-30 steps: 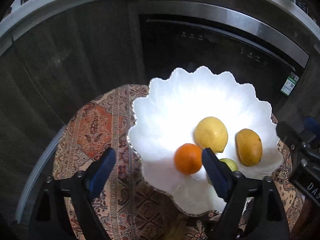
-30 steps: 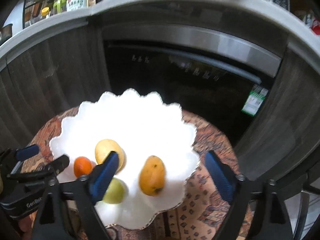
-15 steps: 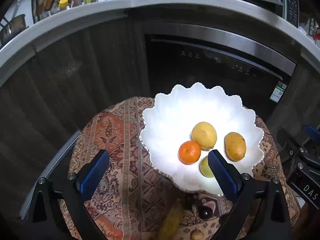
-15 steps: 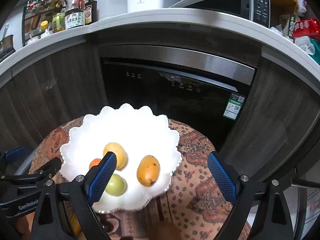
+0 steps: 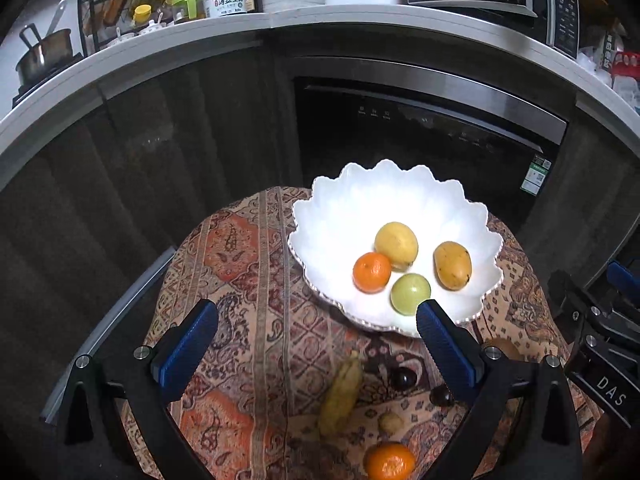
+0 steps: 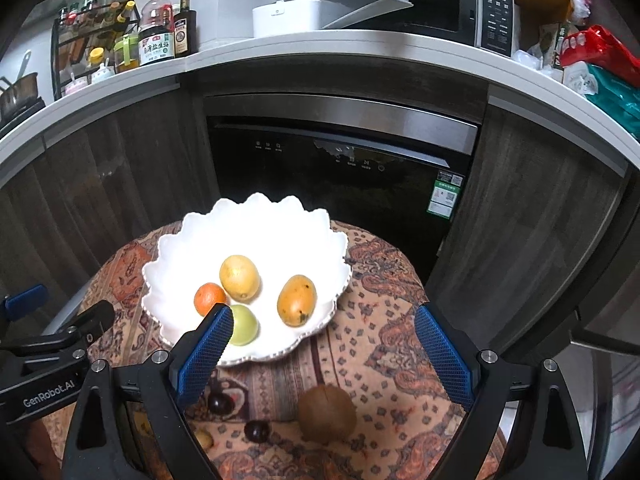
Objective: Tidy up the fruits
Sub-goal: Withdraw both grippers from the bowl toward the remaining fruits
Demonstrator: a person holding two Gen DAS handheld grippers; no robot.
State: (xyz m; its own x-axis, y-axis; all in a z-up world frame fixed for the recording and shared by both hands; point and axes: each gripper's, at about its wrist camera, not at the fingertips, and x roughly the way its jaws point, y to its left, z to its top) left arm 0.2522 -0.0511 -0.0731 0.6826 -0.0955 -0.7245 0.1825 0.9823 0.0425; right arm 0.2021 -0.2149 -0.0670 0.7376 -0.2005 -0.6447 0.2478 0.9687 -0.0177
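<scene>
Four fruits (image 5: pixel 397 241) in one bowl (image 5: pixel 340 208)

Bowl (image 5: pixel 320 208) sat on the cloth-covered table (image 5: pixel 240 280), at its far side, in front of the dishwasher (image 6: pixel 340 168). In the bowl: lemon (image 5: pixel 396 245) rearmost, tangerine (image 5: pixel 371 272) left of it, mango (image 5: pixel 452 265) right, guava (image 5: pixel 411 293) nearest. On the cloth nearer the camera: banana (image 5: pixel 341 394), two cherries (image 5: pixel 402 379), kiwi (image 6: pixel 326 408), second tangerine (image 5: pixel 390 461).

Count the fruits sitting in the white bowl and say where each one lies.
4. In the white bowl: a lemon at the middle, an orange touching its near-left, a green fruit nearest the grippers, and a mango apart on the right. None seems hidden.
</scene>
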